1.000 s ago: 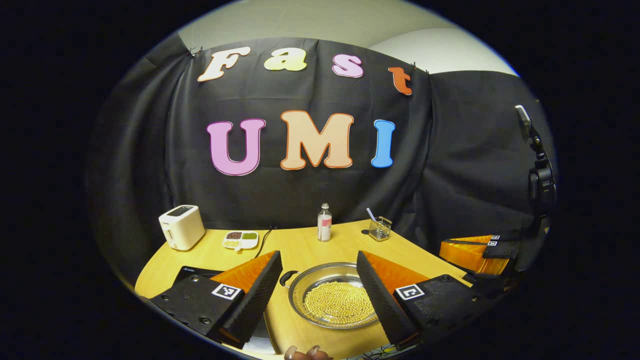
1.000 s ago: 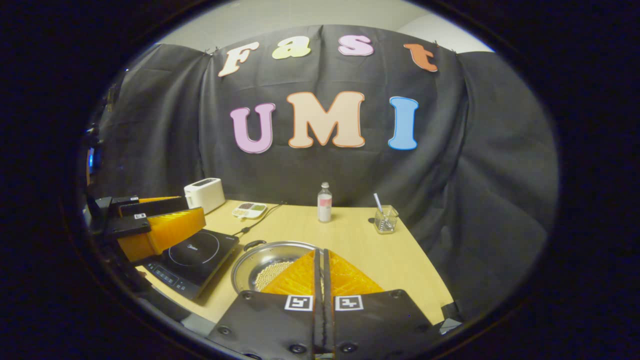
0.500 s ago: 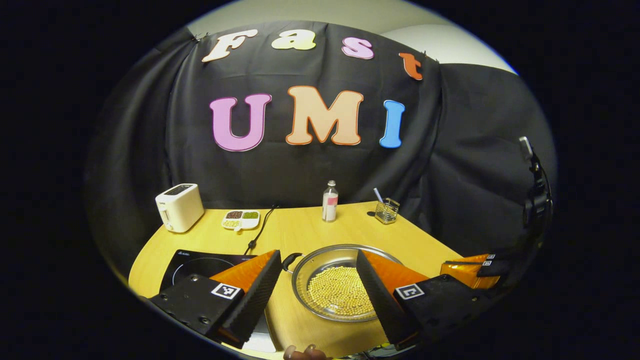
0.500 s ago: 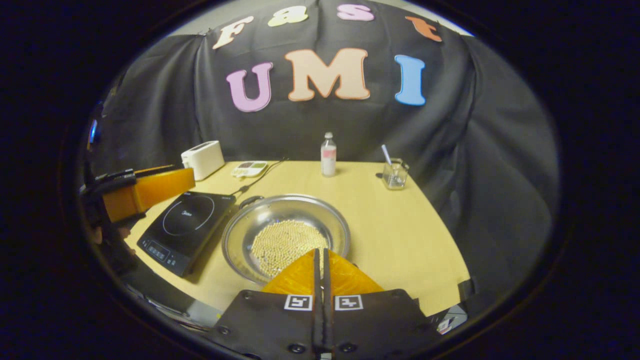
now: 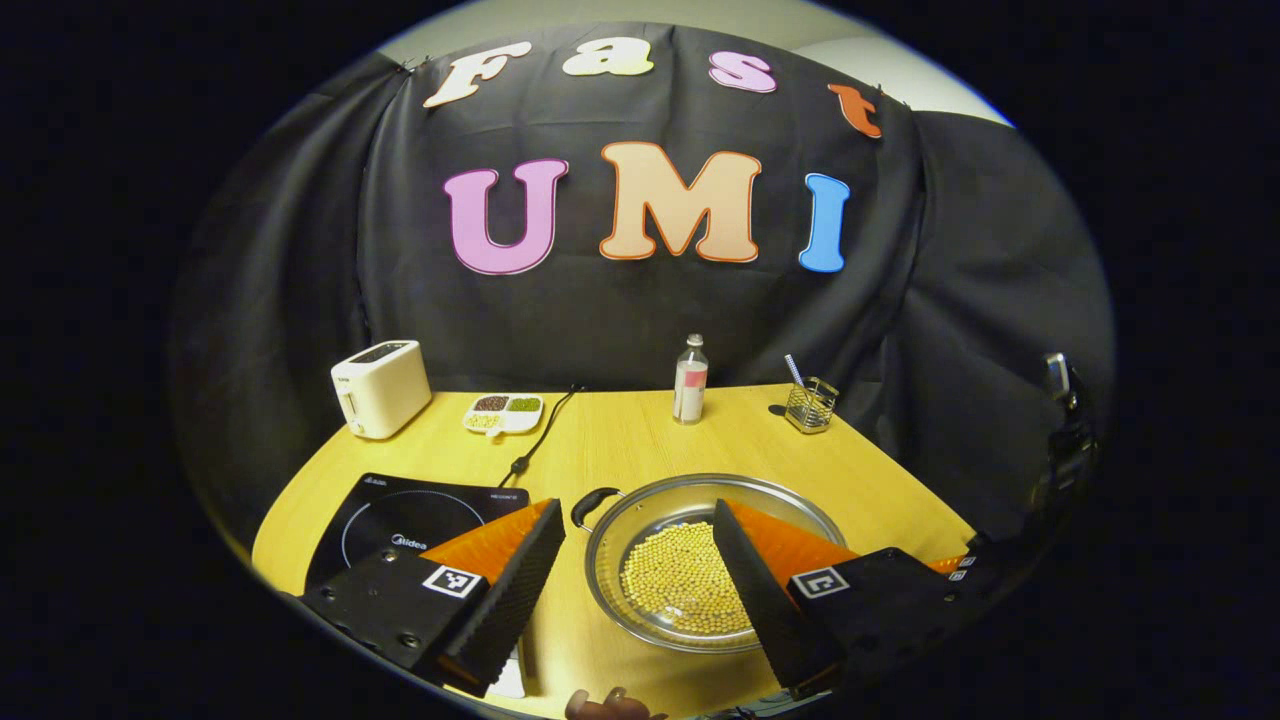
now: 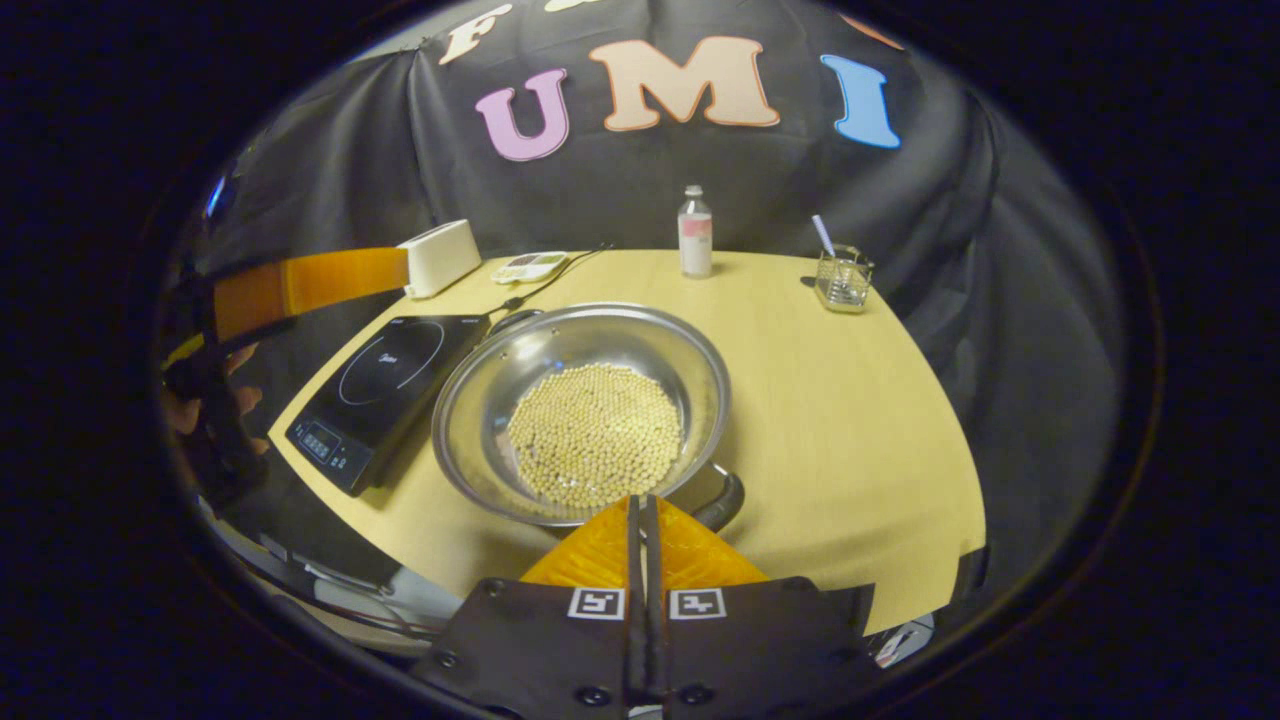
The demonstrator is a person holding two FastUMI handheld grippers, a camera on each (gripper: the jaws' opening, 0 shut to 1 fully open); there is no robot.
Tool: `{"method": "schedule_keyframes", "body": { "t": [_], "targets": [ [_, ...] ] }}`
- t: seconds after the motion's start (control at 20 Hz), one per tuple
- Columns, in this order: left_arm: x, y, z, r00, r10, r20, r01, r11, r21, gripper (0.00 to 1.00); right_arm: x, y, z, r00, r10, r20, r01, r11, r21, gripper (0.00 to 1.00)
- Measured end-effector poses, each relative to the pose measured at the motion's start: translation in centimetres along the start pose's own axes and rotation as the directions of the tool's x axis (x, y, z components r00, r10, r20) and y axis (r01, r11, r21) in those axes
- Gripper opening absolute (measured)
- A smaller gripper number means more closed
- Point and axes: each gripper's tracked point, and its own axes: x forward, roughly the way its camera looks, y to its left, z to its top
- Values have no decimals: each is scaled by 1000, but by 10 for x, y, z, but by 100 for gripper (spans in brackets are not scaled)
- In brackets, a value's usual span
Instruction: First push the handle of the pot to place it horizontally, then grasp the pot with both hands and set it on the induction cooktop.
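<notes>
The left gripper [image 5: 640, 565] is hovering over the near table edge with its jaws spread wide and holding nothing; the right gripper [image 6: 644, 520] is pointing down at the pot's near handle [image 6: 722, 498] with its fingers pressed together on nothing. The steel pot [image 6: 575, 345], holding pale beans [image 6: 594, 432], is sitting on the wooden table [image 6: 840, 400] just beside the induction cooktop [image 6: 385, 385]; a toaster [image 5: 380, 388], sectioned dish [image 5: 503, 412], bottle [image 5: 689, 380] and glass holder [image 5: 810, 404] are standing well behind.

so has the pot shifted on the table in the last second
No. In the right gripper view the pot keeps its spot beside the induction cooktop; only the camera's angle changed.
</notes>
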Motion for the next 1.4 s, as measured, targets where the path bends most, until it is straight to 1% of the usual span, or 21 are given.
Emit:
{"method": "schedule_keyframes", "body": {
  "t": [0.05, 0.1, 0.45, 0.7, 0.9, 1.05, 1.1, 1.15, 1.2, 1.25, 1.3, 1.35, 1.4],
  "targets": [
    [1, -1, -2, 1000, 4, -5, -4, 1000, 1, 97, 1, 1, -3, 1000, 8, -9, -8, 1000, 1, 0],
    [2, -2, -3, 1000, 6, -8, -6, 1000, 6, 97, 1, 2, -5, 1000, 13, -14, -13, 1000, 2, 2],
    [1, -1, -10, 999, 24, -29, -23, 999, 26, 97, 13, 12, -30, 994, 65, -85, -64, 998, 15, 2],
    [-2, 10, -16, 997, 60, -46, -59, 998, 17, 97, 21, 21, -43, 987, 101, -129, -101, 995, 2, 0],
    [-7, 14, -19, 995, 87, -56, -86, 996, 18, 97, 27, 17, -48, 982, 110, -151, -110, 994, 8, 0],
    [-9, 14, -18, 993, 106, -54, -106, 994, 11, 97, 30, 13, -50, 980, 120, -161, -122, 992, -7, 0],
    [-9, 15, -18, 992, 115, -54, -114, 993, 11, 97, 30, 12, -52, 979, 122, -164, -126, 992, -17, 2],
    [-9, 16, -17, 991, 123, -55, -123, 992, 10, 97, 32, 10, -52, 978, 125, -168, -131, 991, -24, 0],
    [-10, 16, -17, 990, 130, -54, -130, 991, 8, 97, 32, 8, -52, 977, 128, -170, -135, 990, -29, 2],
    [-11, 17, -16, 989, 138, -53, -138, 990, 5, 97, 33, 5, -51, 977, 129, -172, -137, 990, -32, 0],
    [-11, 17, -15, 988, 145, -53, -145, 989, 1, 97, 34, 1, -52, 976, 130, -174, -137, 990, -34, 2],
    [-11, 16, -17, 987, 151, -55, -152, 988, -2, 97, 34, -3, -50, 976, 129, -175, -137, 990, -35, 2],
    [-11, 17, -18, 986, 159, -59, -159, 987, -6, 97, 36, -6, -50, 976, 127, -175, -135, 990, -38, 0]
  ]
}}
